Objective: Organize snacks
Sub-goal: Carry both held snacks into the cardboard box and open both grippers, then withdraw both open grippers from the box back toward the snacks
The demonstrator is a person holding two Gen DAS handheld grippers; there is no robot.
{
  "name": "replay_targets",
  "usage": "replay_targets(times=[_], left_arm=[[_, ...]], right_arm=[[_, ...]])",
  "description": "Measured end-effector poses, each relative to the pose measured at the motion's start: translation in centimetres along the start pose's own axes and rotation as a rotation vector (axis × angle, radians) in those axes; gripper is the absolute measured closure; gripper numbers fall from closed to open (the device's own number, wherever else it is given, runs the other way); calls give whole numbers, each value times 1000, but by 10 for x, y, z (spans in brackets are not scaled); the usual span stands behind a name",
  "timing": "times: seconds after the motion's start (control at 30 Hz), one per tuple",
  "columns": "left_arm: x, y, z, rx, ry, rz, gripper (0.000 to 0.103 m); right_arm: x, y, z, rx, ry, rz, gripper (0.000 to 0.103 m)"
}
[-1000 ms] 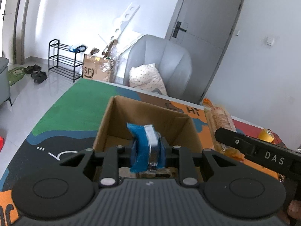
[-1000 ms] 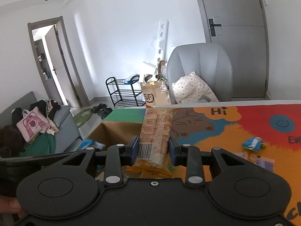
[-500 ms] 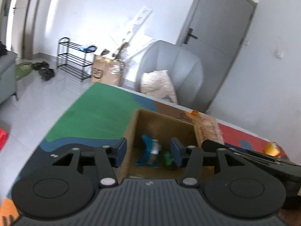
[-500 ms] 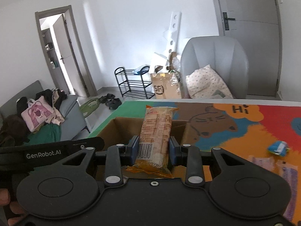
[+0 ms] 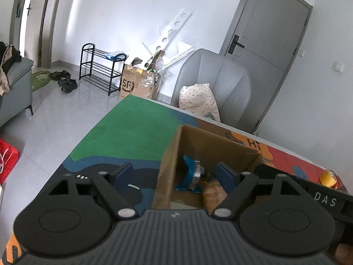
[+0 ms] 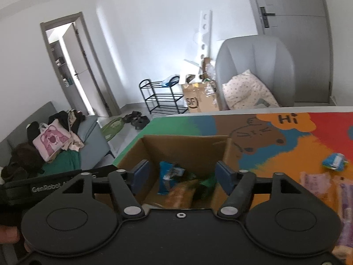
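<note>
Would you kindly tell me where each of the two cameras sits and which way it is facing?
Left wrist: on the left gripper, looking down along its opening jaws into the cardboard box, a blue packet inside; the right gripper's black body crosses the lower right.
Right wrist: on the right gripper, jaws opening over the same box, with more snacks on the mat; a fingertip shows lower left.
Shared: box, grey armchair, shoe rack.

One box (image 6: 185, 145), two hand-held grippers (image 6: 179, 174)
</note>
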State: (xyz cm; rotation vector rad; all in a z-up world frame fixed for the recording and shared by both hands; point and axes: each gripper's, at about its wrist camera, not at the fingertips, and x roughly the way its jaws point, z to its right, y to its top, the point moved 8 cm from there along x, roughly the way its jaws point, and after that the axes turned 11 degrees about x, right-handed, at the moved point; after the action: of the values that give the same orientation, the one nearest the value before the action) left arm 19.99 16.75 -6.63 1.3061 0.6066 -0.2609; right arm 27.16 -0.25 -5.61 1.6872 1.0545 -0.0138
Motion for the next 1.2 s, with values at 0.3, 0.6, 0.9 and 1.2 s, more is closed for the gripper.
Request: replay_targets(times=[0.3,0.6,0.9,1.2], left_arm=[[3,-1,30,41,-19,-7,8],[-1,-6,62,82,-36,-8,6],[-2,-13,94,127,-46,-20,6],[-2,-29,128,152,-57,-57,6]], right_arm=[[-19,3,32,34,-52,25,21],[-40,4,59,45,-91,59,3],[-59,3,97,72,-141,79,0],[-81,-10,146,133,-186,65,0]])
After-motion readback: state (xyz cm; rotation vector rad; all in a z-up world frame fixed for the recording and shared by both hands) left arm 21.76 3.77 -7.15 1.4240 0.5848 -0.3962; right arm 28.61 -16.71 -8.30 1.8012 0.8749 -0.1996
